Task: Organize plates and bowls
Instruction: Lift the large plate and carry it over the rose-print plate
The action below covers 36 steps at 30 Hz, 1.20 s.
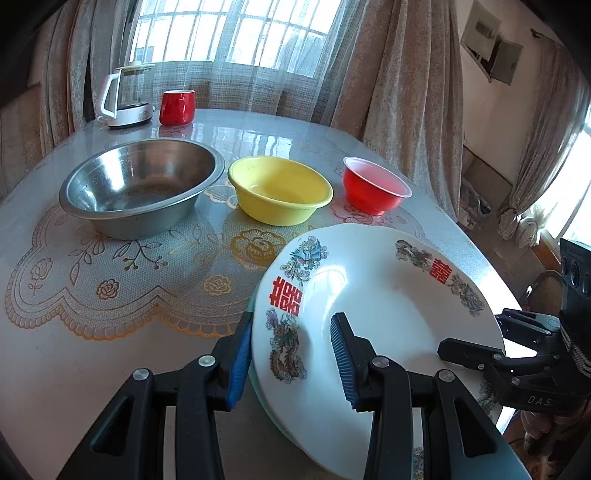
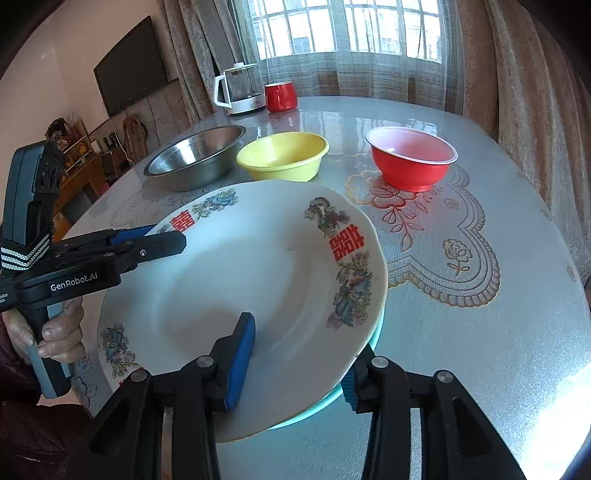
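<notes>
White plate [image 1: 373,295], printed with dragons and red characters, lies near the table's [image 1: 110,354] near edge atop a pale green plate [image 2: 354,380], with the left gripper [image 1: 291,363] and right gripper [image 2: 299,363] each spread wide astride opposite rims, not clamped. Farther back stand a steel bowl [image 1: 142,186], yellow bowl [image 1: 280,189] and red bowl [image 1: 375,188], left to right.

A glass electric kettle [image 1: 127,96] with a white handle and base stands at the far end of the glossy table [image 1: 92,354], just beside a red mug [image 1: 177,107]. Behind them hang beige curtains [image 1: 410,92] and a sheer net over the barred window [image 2: 351,29], and a dark television [image 2: 131,64] is mounted on the wall.
</notes>
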Motion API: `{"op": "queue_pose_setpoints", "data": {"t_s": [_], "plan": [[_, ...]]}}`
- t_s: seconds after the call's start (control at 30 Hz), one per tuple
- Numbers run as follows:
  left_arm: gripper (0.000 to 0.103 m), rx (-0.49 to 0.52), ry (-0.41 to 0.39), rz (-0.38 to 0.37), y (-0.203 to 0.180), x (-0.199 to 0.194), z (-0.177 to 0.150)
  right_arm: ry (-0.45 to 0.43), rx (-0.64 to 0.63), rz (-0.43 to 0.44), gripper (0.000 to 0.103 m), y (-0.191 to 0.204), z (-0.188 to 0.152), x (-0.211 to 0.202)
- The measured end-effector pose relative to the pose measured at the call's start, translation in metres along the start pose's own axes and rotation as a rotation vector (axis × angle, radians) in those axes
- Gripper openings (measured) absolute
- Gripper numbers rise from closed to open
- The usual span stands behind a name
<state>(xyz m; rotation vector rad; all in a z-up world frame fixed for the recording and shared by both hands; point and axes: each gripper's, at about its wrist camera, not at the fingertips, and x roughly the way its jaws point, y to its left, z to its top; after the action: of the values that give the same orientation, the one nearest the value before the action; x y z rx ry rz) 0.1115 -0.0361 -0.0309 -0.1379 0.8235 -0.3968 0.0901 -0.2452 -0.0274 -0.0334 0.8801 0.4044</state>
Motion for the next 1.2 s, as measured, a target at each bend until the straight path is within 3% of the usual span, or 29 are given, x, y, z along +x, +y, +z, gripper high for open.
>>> {"op": "queue_pose_setpoints", "data": {"t_s": [0.37,0.5,0.8,1.2], "plan": [[0.041,-0.004,-0.009,-0.037,0.002,-0.014,-0.007,-0.047,0.055,-0.024,0.043,-0.011,-0.006,-0.021],[0.041,-0.013,-0.013,-0.043,0.004,-0.017,-0.006,-0.075,0.055,-0.034,0.030,-0.010,-0.008,-0.022],[0.041,-0.024,-0.025,-0.045,0.005,-0.024,-0.005,-0.067,0.084,-0.033,0.030,-0.011,-0.008,-0.011],[0.042,0.009,-0.043,0.017,-0.005,-0.029,-0.005,-0.045,0.090,-0.016,0.033,-0.011,-0.007,-0.007]]}}
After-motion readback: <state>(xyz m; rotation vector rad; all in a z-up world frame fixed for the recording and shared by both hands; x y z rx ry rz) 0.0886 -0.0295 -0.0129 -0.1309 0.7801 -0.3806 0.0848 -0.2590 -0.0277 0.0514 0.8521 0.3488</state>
